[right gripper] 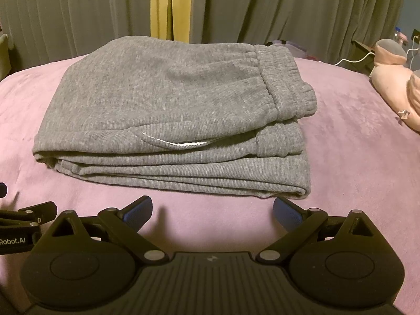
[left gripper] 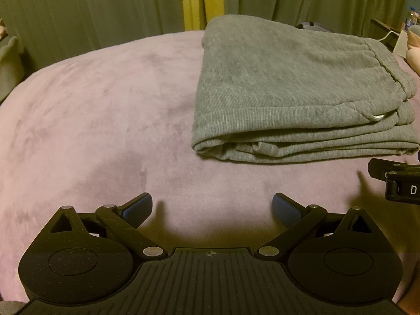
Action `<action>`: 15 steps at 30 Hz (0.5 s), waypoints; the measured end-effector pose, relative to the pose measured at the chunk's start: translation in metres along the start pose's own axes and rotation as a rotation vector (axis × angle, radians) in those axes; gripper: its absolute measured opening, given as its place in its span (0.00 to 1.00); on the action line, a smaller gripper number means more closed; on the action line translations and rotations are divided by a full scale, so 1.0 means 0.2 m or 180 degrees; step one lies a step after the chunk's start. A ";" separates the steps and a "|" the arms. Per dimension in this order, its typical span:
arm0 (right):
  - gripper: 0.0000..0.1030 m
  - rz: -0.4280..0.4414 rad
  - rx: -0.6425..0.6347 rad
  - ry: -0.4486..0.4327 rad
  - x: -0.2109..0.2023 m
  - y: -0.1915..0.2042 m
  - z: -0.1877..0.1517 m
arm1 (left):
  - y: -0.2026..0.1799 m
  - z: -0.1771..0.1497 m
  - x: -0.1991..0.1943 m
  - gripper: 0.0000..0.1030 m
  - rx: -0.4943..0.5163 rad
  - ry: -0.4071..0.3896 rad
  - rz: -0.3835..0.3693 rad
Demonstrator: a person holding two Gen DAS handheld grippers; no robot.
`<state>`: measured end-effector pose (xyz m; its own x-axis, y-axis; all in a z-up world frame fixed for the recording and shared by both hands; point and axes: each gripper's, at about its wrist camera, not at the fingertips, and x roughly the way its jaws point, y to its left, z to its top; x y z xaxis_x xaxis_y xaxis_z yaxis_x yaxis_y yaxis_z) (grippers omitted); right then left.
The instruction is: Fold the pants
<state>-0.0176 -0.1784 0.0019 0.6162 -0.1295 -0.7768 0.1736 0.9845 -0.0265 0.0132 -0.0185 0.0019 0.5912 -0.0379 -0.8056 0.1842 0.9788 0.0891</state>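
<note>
Already the grey pants lay in a compact stack on the purple bed cover, waistband on top. The left hand-held gripper and right hand-held gripper both hung spread wide and empty, just short of the near edge. Probably only tidying remained: press the layers flat and square the loose near corner without dragging the stack.

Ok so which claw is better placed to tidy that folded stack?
Probably the right claw: it sits open right at the folded grey knit pants' near edge; the left claw faces bare blanket.
</note>
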 end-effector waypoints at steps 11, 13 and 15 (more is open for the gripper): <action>0.96 -0.0012 0.0008 -0.0023 0.00 -0.01 0.01 | 0.01 0.00 0.01 0.99 -0.0003 0.0017 -0.0006; 0.96 -0.0019 0.0014 -0.0021 0.00 -0.01 0.01 | 0.01 0.00 0.01 0.99 -0.0004 0.0017 -0.0003; 0.96 -0.0020 0.0014 -0.0029 0.00 -0.01 0.01 | 0.01 0.00 0.01 0.99 -0.0004 0.0019 -0.0006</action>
<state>-0.0157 -0.1801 0.0036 0.6222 -0.1367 -0.7709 0.1807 0.9831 -0.0285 0.0138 -0.0171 0.0005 0.5863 -0.0387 -0.8092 0.1843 0.9790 0.0867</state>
